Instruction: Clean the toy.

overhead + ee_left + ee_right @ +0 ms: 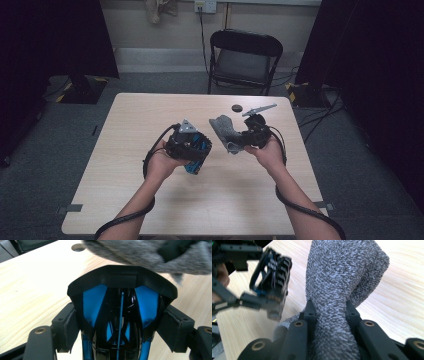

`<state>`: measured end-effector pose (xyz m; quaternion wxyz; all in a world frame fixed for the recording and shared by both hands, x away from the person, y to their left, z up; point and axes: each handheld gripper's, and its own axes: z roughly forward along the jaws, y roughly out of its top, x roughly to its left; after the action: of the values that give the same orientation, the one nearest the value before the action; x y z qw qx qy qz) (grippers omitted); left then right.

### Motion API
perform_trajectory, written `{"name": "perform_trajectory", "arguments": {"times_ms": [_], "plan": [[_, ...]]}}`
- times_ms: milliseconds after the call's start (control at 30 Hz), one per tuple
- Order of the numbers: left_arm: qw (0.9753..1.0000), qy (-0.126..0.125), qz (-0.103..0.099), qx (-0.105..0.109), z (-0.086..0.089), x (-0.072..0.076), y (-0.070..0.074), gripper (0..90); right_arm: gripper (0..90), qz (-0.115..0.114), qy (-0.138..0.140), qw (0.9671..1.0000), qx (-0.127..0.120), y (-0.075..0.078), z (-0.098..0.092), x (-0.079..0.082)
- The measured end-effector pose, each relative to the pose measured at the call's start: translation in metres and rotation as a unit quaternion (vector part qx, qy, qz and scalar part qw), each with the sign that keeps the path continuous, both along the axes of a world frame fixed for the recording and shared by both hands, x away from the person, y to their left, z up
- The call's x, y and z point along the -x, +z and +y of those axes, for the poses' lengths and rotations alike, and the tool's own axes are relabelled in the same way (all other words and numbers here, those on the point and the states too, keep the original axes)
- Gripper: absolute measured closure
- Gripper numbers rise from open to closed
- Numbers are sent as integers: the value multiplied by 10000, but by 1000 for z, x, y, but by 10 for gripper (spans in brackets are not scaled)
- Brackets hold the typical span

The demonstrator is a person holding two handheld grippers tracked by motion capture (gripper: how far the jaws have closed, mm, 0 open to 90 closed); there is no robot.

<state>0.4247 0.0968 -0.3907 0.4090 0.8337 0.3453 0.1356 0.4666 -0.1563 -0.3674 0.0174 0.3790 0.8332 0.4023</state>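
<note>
A: Pale wood table on grey carpet, dark curtains at both sides. Take the table's middle as the mark. What is nearest?

B: Just on the person's side of the middle, the left gripper is clamped on a black-and-blue frame. In the left gripper view its pads press the frame from both sides, so it is held off the table, likely kept steady for wiping.

A: And the right one?

B: Right of the middle, the right gripper is closed round a grey cloth; in its own view the cloth bunches up between the jaws. The cloth's free end points toward the frame, near it but apart. I would judge a cleaning pass is about to start.

A: Farther off?

B: Beyond the middle a small dark disc lies on the table; past the far edge stands a folding chair.
</note>
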Motion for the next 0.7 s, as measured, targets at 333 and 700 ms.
{"name": "perform_trajectory", "arguments": {"times_ms": [333, 700], "plan": [[9999, -79, 111, -12, -2, 2, -5, 255, 715, 88, 325, 9994, -38, 4, 25, -5], [9998, -114, 101, -97, -1, -2, -8, 255, 716, 169, 715, 9973, 90, 6, 36, -1]]}}
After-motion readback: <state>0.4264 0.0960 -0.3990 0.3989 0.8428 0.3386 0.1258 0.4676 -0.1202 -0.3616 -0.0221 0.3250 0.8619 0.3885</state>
